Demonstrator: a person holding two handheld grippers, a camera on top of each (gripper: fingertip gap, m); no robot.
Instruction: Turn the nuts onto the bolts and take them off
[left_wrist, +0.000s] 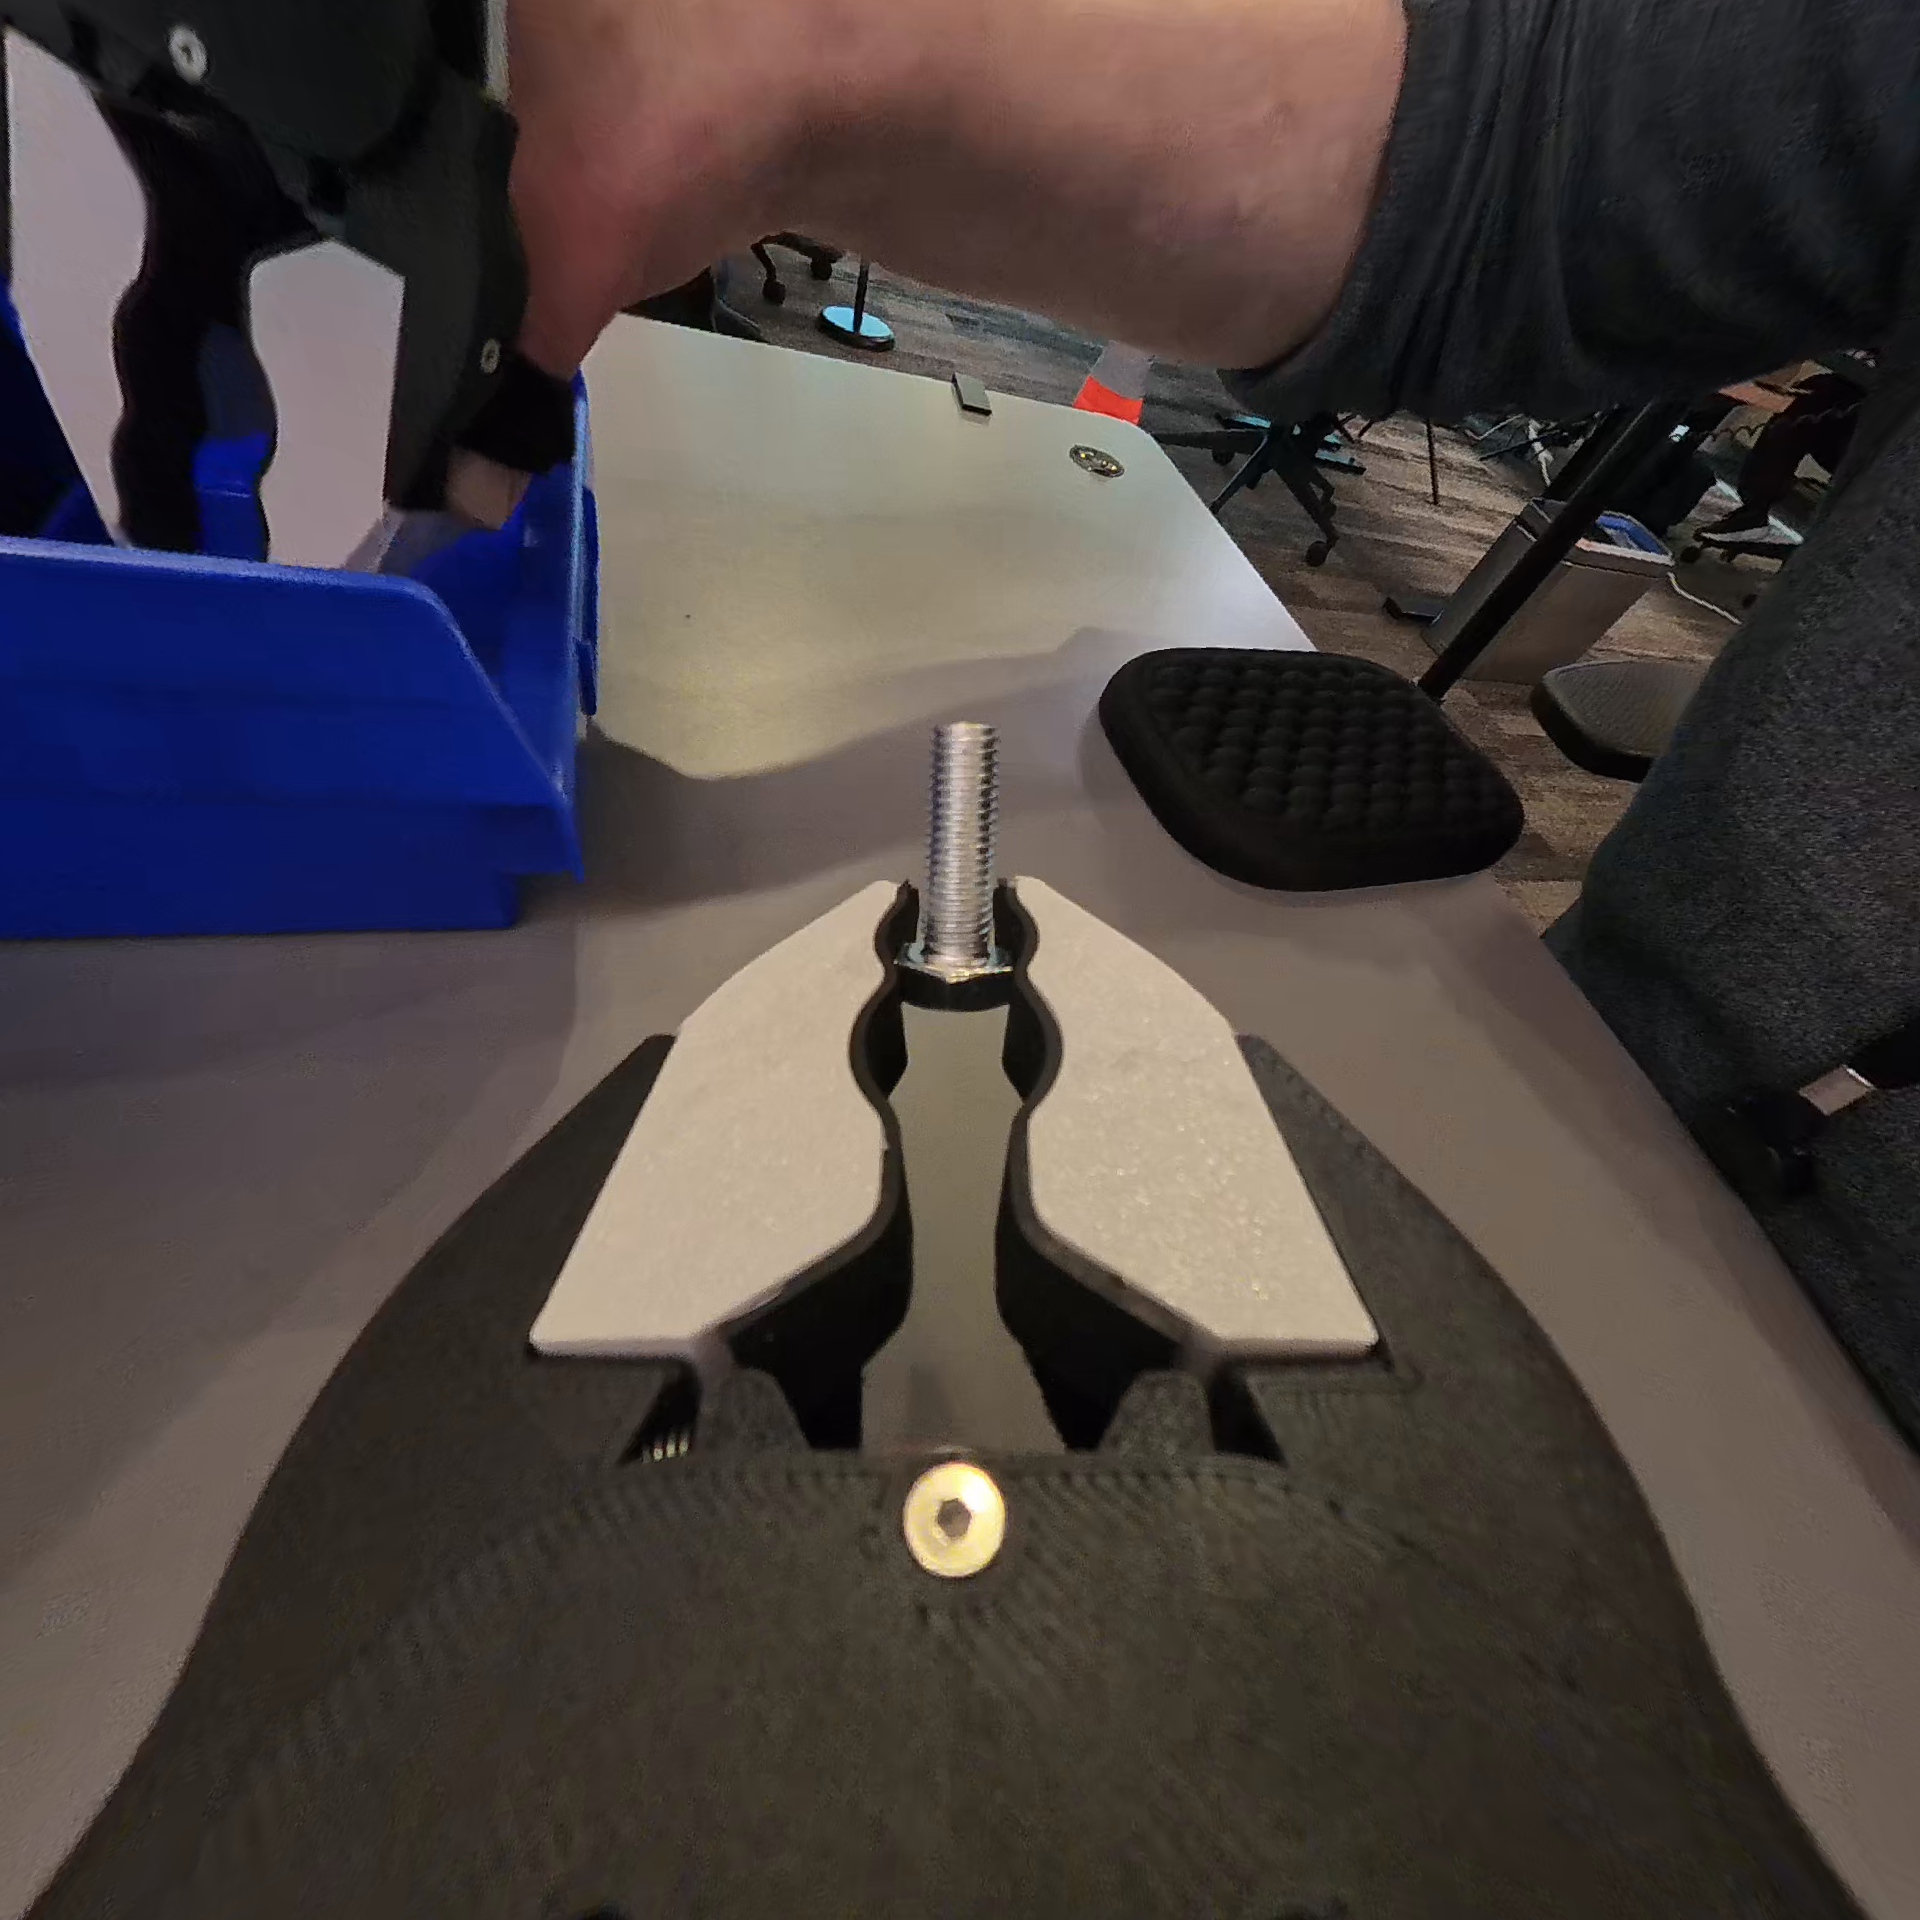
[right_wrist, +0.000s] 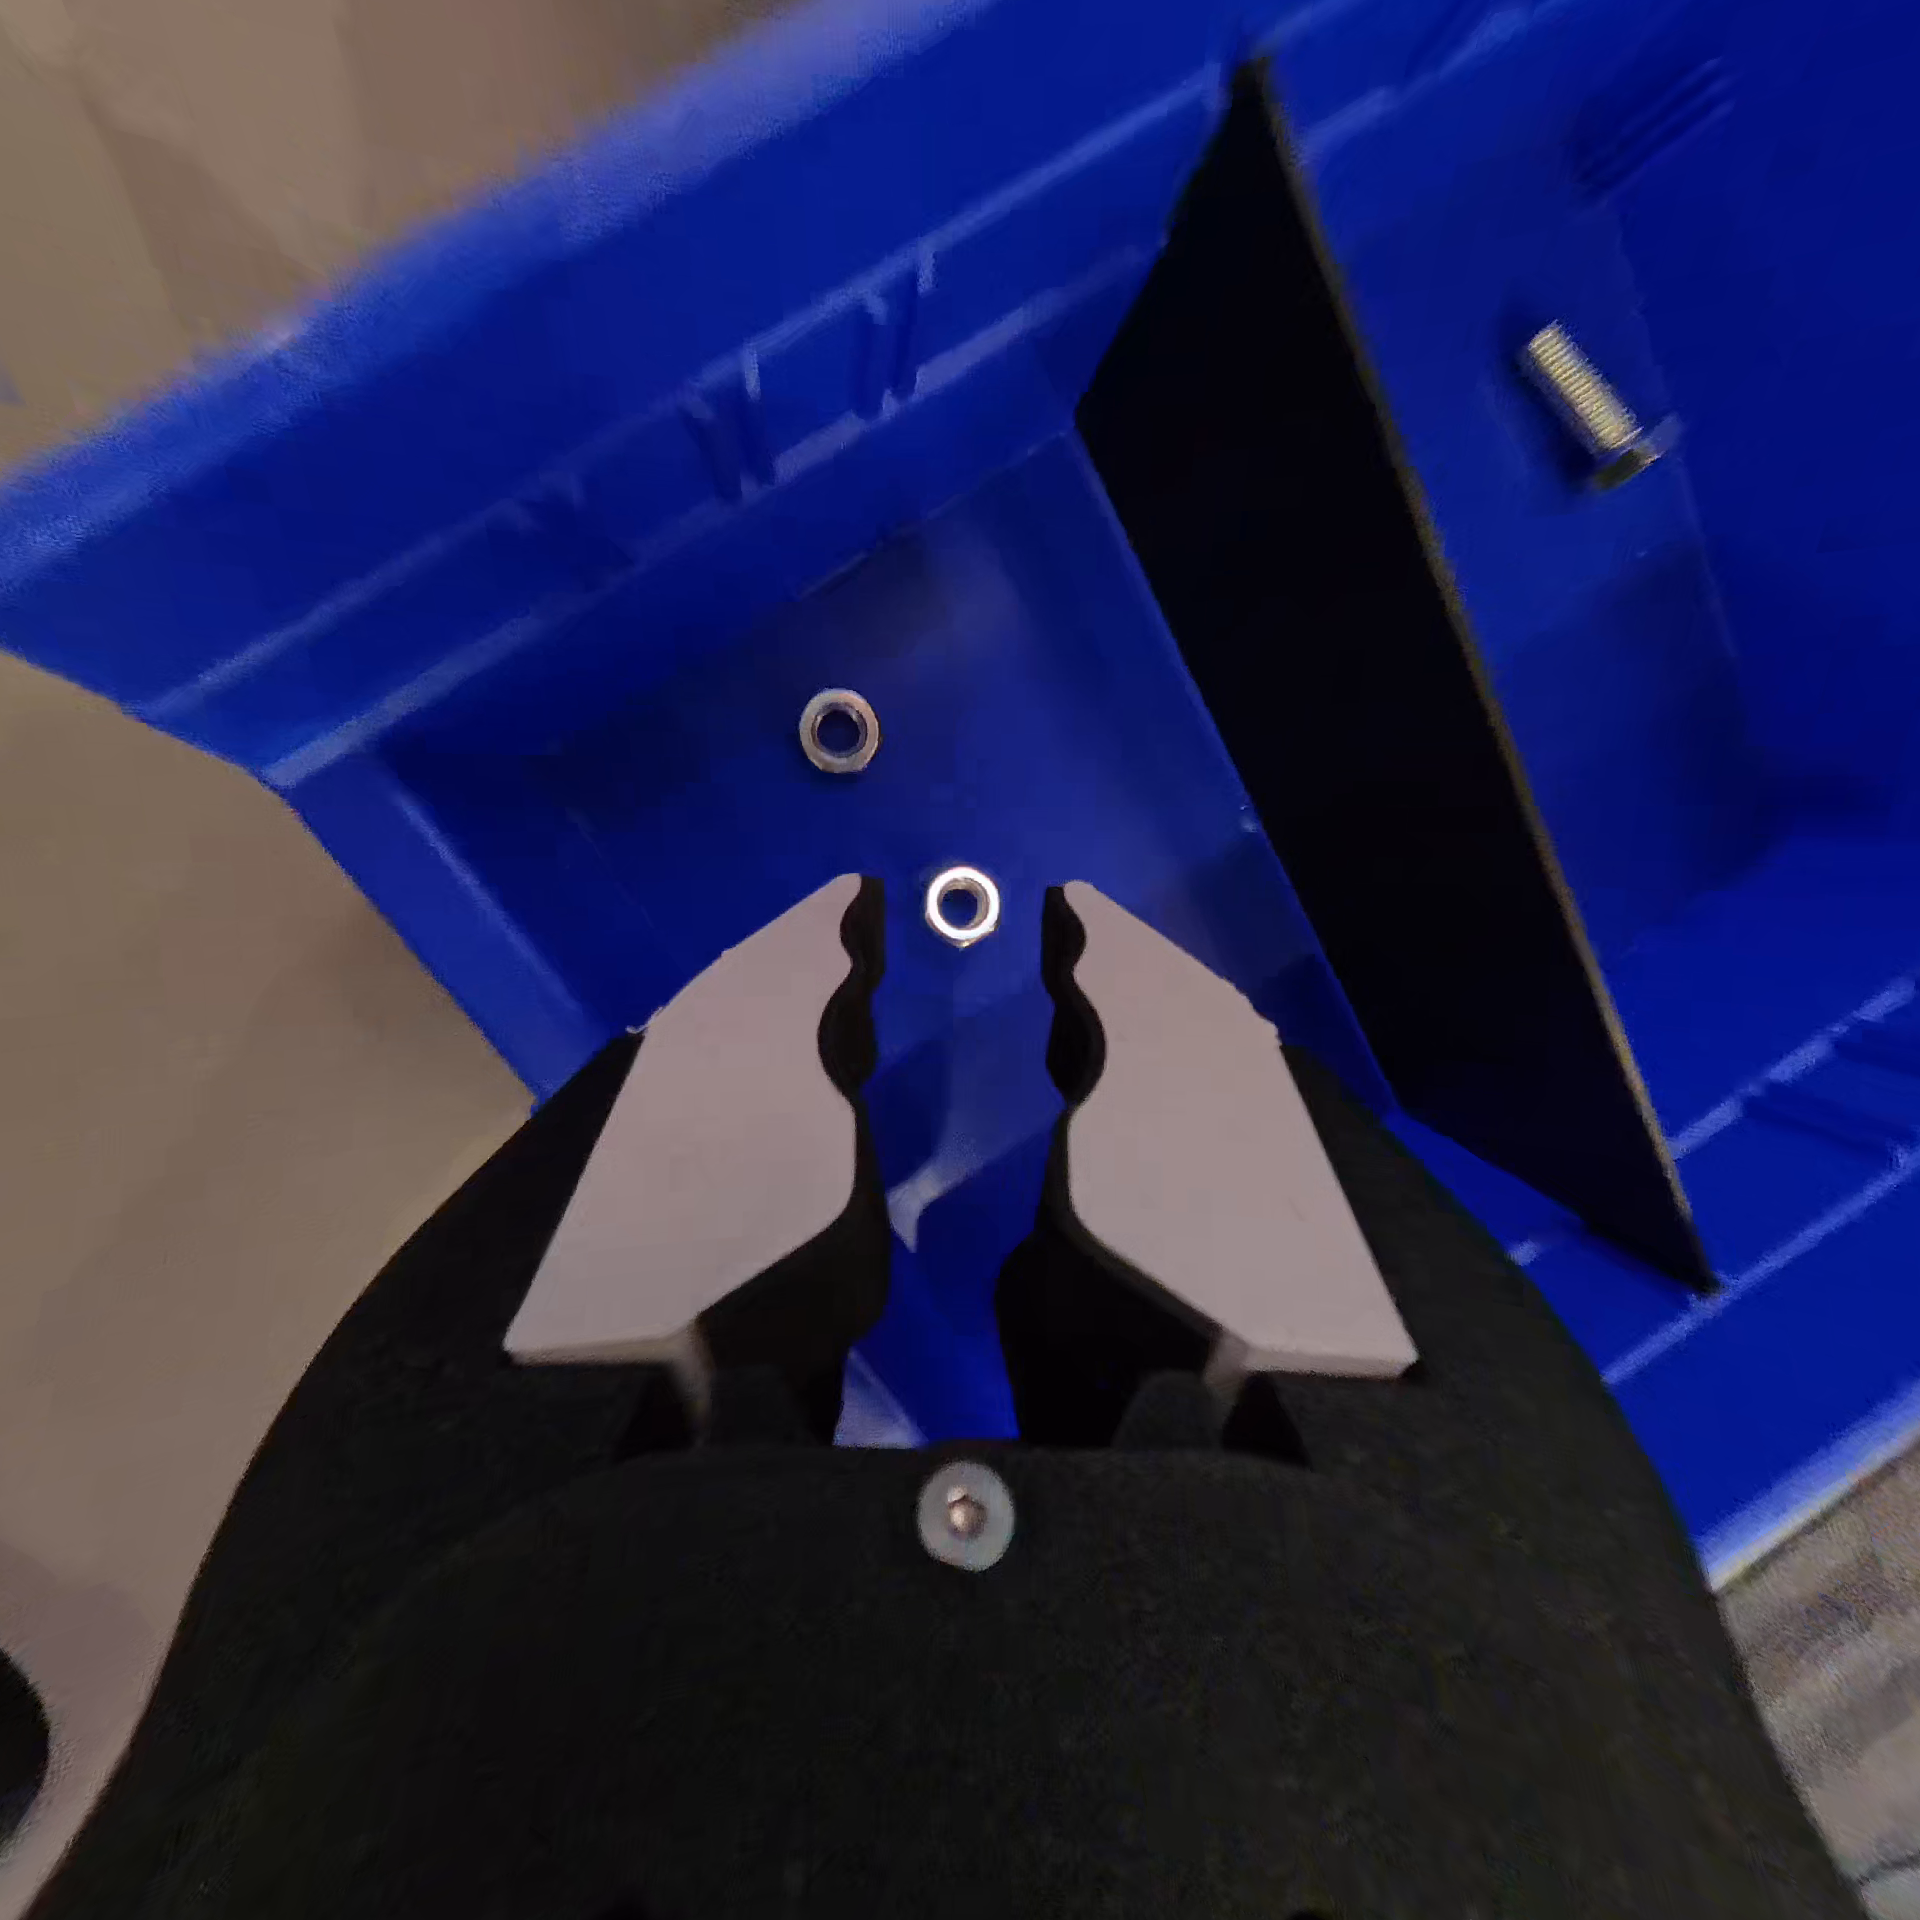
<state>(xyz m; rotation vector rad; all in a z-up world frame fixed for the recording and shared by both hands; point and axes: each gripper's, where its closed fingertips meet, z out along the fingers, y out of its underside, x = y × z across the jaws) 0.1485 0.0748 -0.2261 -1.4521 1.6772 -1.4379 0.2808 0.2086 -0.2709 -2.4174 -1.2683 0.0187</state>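
Left gripper (left_wrist: 958, 899): jaws clamped on a silver bolt (left_wrist: 963, 831) at its hex head. Threaded shank points away from the camera, past the fingertips and clear of them. The gripper sits low over the grey tabletop (left_wrist: 312, 1091), near its right edge.

Black dimpled pad (left_wrist: 1309, 764) lies on the tabletop near that right edge, beyond the bolt and well apart from it. Blue bin (left_wrist: 260, 727) stands toward the left side of the tabletop.

In the left wrist view, the right gripper (left_wrist: 270, 520) reaches down into the blue bin from above, held by a hand (left_wrist: 831, 187) in a dark fingerless glove; a grey sleeve (left_wrist: 1662, 187) covers the arm. Its fingertips are below the bin rim and hidden there.

Right gripper (right_wrist: 963, 899): jaws spread apart, gripping nothing. A silver nut (right_wrist: 962, 902) lies flat on the bin floor, right between the two fingertips, touching neither as far as the view shows. Second nut (right_wrist: 838, 729) lies flat just beyond the first, nearer the bin's far wall.

A black divider (right_wrist: 1351, 675) stands upright in the bin (right_wrist: 520, 416), splitting it into two compartments. Both nuts are in the compartment left of the divider. A second bolt (right_wrist: 1590, 421) lies on its side in the compartment right of the divider, somewhat blurred.
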